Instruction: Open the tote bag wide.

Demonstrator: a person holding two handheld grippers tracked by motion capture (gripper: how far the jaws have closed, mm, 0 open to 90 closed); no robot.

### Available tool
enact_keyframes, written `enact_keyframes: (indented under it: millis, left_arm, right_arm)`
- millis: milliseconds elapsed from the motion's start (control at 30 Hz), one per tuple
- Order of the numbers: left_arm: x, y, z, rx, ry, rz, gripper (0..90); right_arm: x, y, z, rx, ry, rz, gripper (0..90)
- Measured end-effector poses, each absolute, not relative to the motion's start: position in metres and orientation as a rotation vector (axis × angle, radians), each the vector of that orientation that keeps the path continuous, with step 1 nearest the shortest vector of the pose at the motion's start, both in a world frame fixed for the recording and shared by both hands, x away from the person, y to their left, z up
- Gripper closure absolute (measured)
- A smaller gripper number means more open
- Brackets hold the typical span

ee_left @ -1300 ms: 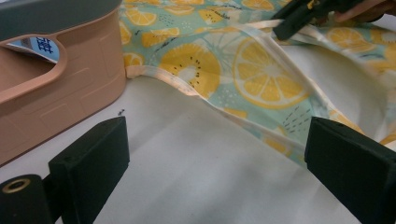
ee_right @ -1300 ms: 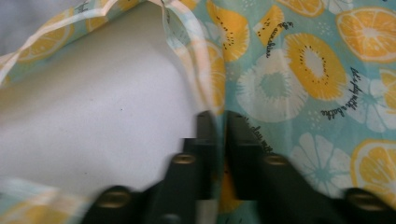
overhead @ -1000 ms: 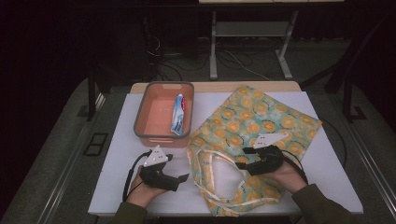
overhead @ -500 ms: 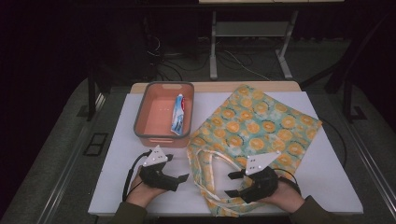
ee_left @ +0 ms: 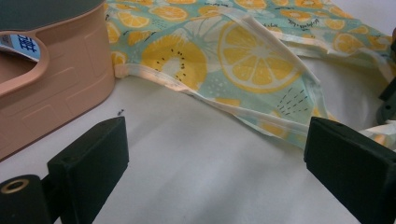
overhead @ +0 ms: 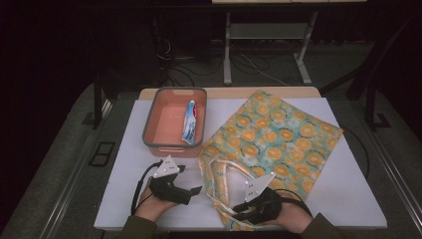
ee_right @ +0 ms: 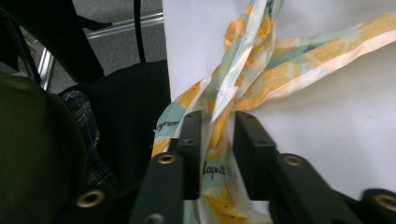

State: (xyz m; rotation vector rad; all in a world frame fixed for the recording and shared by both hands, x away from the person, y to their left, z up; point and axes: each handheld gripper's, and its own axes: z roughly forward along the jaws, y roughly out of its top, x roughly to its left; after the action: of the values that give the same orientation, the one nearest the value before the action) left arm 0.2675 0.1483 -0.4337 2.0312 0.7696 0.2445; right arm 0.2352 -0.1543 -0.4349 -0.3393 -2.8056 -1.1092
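The right gripper, now down at the table's six o'clock edge, has just been closing and pinches the fruit-print tote bag's handles, ready to lift, while the left gripper waits wide open at seven o'clock.

Little can be read. The fabric strap of the lemon-print bag carries dark cursive lettering: one scrap looks like "layer", another is too small to make out. A blue-and-white label in the tray shows blue characters, not legible.
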Motion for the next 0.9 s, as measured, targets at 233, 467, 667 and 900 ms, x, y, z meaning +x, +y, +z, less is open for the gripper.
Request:
enact_keyframes:
  millis: [233, 467, 667, 900]
  left_arm:
    - [0.268, 0.148, -0.434, 2.033, 0.767, 0.244, 5.2]
    - [0.267, 0.148, -0.434, 2.032, 0.767, 0.244, 5.2]
    - [0.267, 0.148, -0.434, 2.032, 0.767, 0.244, 5.2]
    - [0.267, 0.148, -0.434, 2.029, 0.768, 0.241, 5.2]
  right_arm:
    - [0.237, -0.155, -0.435, -0.321, -2.806, -1.104, 88.3]
    - [0.241, -0.163, -0.424, -0.359, -2.774, -1.212, 88.3]
    - [0.25, -0.178, -0.41, -0.433, -2.744, -1.328, 88.4]
    - [0.26, -0.194, -0.396, -0.504, -2.733, -1.428, 88.6]
